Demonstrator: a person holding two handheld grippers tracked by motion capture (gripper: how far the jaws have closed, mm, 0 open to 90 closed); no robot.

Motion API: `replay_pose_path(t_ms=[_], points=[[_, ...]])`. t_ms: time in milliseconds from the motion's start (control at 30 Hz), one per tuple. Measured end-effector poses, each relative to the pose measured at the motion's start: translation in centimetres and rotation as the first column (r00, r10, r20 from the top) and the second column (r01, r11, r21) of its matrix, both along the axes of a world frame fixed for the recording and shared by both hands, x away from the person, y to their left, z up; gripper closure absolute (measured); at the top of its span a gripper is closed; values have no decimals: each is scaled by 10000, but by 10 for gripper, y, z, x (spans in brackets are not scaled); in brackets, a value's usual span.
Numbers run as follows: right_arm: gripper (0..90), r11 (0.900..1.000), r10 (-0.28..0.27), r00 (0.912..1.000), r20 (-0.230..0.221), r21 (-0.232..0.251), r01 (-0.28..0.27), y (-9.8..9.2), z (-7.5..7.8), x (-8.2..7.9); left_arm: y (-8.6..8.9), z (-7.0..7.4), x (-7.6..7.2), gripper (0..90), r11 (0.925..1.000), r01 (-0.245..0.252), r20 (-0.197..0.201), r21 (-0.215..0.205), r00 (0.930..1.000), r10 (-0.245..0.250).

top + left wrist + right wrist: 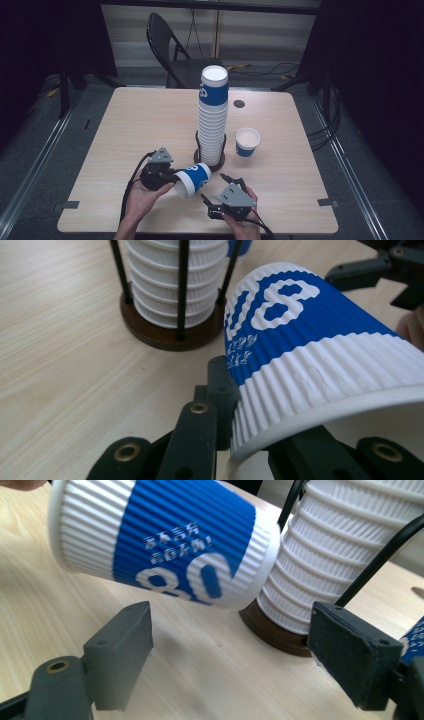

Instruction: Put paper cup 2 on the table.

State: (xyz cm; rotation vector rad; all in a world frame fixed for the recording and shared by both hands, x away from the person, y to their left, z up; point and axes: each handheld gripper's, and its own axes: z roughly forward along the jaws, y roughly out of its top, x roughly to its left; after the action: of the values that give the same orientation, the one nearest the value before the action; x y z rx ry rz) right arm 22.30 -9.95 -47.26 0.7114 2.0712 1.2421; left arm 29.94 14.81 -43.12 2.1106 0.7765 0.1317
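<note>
A blue and white ribbed paper cup lies tilted on its side just above the table, mouth toward the person. My left gripper is shut on its rim, one jaw outside the wall and one inside, as the left gripper view shows on the cup and the left gripper. My right gripper stands open just right of the cup, and nothing is between its fingers. In the right gripper view the cup hangs above and beyond the open right gripper.
A tall stack of cups stands in a wire holder with a dark round base at the table's middle, right behind the held cup. One upright cup stands to its right. A black chair is beyond the wooden table.
</note>
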Motion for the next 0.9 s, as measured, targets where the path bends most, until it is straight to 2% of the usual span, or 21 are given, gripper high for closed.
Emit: replay_pose_path(t_ms=[100,233,300,367,400,500,567,700,800,900], points=[[178,9995,136,9996,262,-279,-129,1,-1,0,-3,3,1,847,9995,136,-142,288,9998,-132],[179,9953,177,9950,982,-969,-81,4,-4,0,-8,6,2,847,9980,245,-414,575,9989,-222],[181,9910,202,9934,1125,-1338,-50,6,-6,0,-11,6,3,847,9978,247,-544,615,9983,-214],[183,9876,399,9919,1209,-1557,-208,7,-7,-1,-14,9,4,849,9954,387,-649,873,9973,-330],[187,9855,429,9907,1291,-1684,-207,8,-7,-1,-16,9,4,849,9936,440,-646,1044,9972,-374],[195,9794,674,9863,1506,-1986,-366,11,-7,-2,-18,10,5,849,9920,536,-777,1139,9960,-449],[199,9710,717,9811,1799,-2376,-273,14,-6,-4,-18,10,5,850,9922,516,-820,1133,9957,-424],[195,9619,771,9756,2054,-2728,-186,19,-6,-3,-19,12,6,849,9913,546,-968,1194,9944,-431],[177,9527,1020,9694,2233,-3025,-305,22,-7,-4,-21,11,7,850,9898,515,-925,1330,9949,-393],[170,9449,1072,9664,2338,-3262,-259,25,-9,-4,-24,10,8,850,9866,659,-1135,1492,9923,-491]])
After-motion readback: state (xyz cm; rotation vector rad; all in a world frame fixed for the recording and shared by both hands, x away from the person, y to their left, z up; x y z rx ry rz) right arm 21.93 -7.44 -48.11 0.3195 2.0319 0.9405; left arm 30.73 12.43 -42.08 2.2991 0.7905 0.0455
